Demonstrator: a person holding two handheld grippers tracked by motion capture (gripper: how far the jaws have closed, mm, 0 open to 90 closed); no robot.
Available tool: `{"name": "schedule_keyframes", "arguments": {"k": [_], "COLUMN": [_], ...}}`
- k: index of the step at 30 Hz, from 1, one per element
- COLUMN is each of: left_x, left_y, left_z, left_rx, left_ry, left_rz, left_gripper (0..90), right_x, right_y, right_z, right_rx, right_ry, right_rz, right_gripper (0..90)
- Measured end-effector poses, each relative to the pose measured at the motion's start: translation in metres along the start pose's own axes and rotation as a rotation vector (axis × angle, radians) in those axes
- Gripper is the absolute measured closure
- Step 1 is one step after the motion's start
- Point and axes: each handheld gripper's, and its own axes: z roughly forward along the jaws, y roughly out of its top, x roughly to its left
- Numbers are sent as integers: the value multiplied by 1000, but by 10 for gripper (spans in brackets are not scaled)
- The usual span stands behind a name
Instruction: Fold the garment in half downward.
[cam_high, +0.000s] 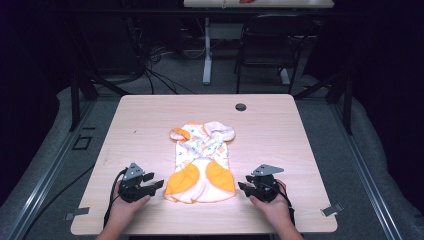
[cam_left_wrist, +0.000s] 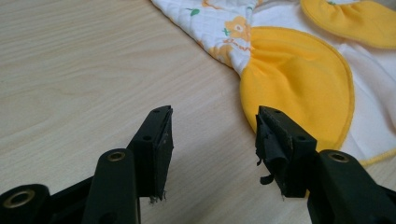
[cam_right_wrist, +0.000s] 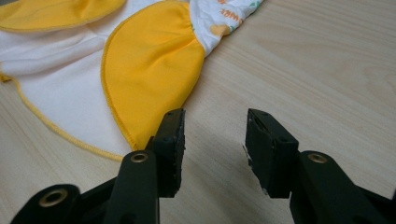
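Resting position, left gripper (cam_high: 159, 184): on the table near its front edge, held in the person's left hand (cam_high: 125, 206), just beside the garment's lower left corner.
Left jaws: spread wide with bare tabletop between them; nothing gripped. In the left gripper view (cam_left_wrist: 214, 135) the right-hand jaw tip stands close to the rim of a yellow panel; contact cannot be told.
Right gripper (cam_high: 241, 187): on the table near the front edge, held in the person's right hand (cam_high: 272, 207), just beside the garment's lower right corner.
Right jaws: spread wide, empty. In the right gripper view (cam_right_wrist: 215, 133) the left-hand jaw tip overlaps the edge of the other yellow panel; contact cannot be told.
Baby garment (cam_high: 202, 162): lies flat between the two grippers, at the middle of the table's near half, long axis running away from the person.
Garment lower end: two rounded yellow panels (cam_high: 182, 180) side by side over white fabric with yellow piping, nearest the grippers.
Garment upper end: white printed fabric with orange and green motifs, short sleeves and collar pointing to the far edge.
Table (cam_high: 150, 120): light wood grain, with a dark round grommet (cam_high: 241, 107) near the far edge, well apart from the garment.
Containers: none on the table.
Beyond the table: a chair (cam_high: 265, 45) and a second table's leg (cam_high: 207, 50) on the floor.
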Motion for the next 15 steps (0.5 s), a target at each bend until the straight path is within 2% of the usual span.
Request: {"name": "schedule_keyframes", "arguments": {"k": [4, 7, 9, 11, 15], "left_x": [-2, -4, -4, -6, -8], "left_y": [0, 2, 2, 5, 15], "left_z": [1, 2, 2, 6, 11], "left_rx": [20, 22, 18, 24, 18], "left_ry": [-16, -30, -37, -43, -53], "left_rz": [12, -1, -9, 22, 28], "left_gripper": [502, 544, 544, 530, 500], "right_x": [3, 5, 7, 9, 15], "right_y": [0, 0, 2, 6, 17], "right_z": [1, 3, 3, 3, 5], "right_rx": [14, 22, 24, 29, 23], "right_ry": [7, 21, 38, 43, 49], "right_rz": [-18, -30, -37, -55, -86], "right_gripper": [622, 654, 665, 664, 652]}}
